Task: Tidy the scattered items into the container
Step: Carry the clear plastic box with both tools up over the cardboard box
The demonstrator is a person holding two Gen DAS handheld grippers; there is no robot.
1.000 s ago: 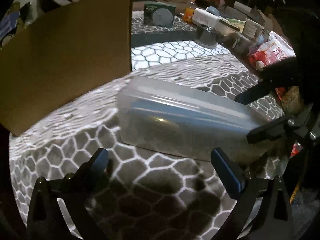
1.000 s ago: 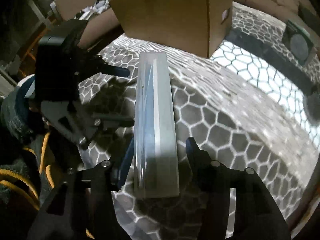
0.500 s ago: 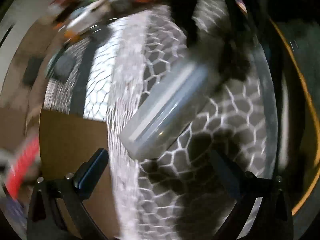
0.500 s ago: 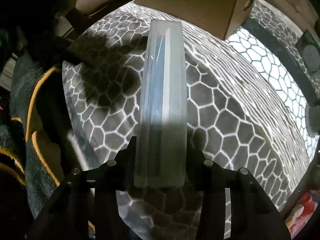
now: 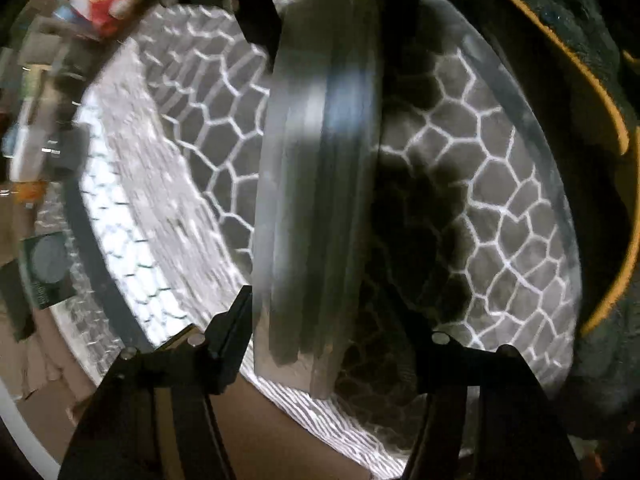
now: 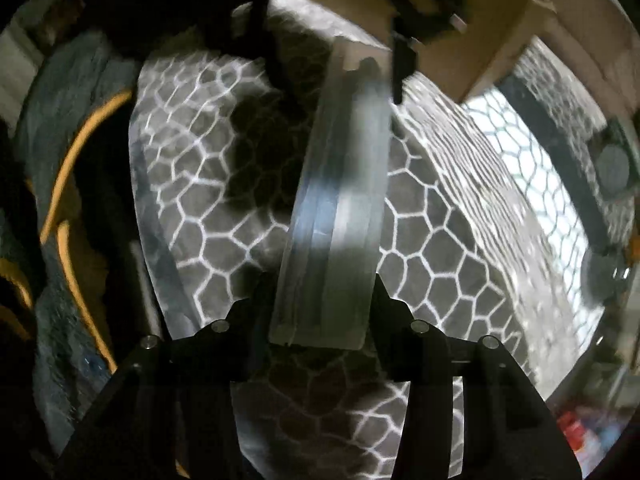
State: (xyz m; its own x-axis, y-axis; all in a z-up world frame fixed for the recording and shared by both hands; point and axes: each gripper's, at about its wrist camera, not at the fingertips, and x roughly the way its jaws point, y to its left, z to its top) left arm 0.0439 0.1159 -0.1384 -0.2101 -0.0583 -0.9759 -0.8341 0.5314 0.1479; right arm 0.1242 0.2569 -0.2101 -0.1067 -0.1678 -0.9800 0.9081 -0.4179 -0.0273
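In the left wrist view, a long translucent plastic case [image 5: 316, 184] is seen running lengthwise away from the camera, above the honeycomb-patterned surface [image 5: 500, 184]. The left gripper [image 5: 320, 320] is closed in around the case's near end: one dark finger [image 5: 230, 332] is pressed to its side, though the other finger is lost in shadow and blur, so a firm clamp is only probable. In the right wrist view, the same case [image 6: 336, 208] is held between the fingers of the right gripper [image 6: 322, 316], closed on its near end. At its far end the other gripper's fingers are glimpsed. An end-to-end hold is presumably used to keep the long case level. The cardboard box [image 6: 484, 56], likely the container, is seen well beyond it.
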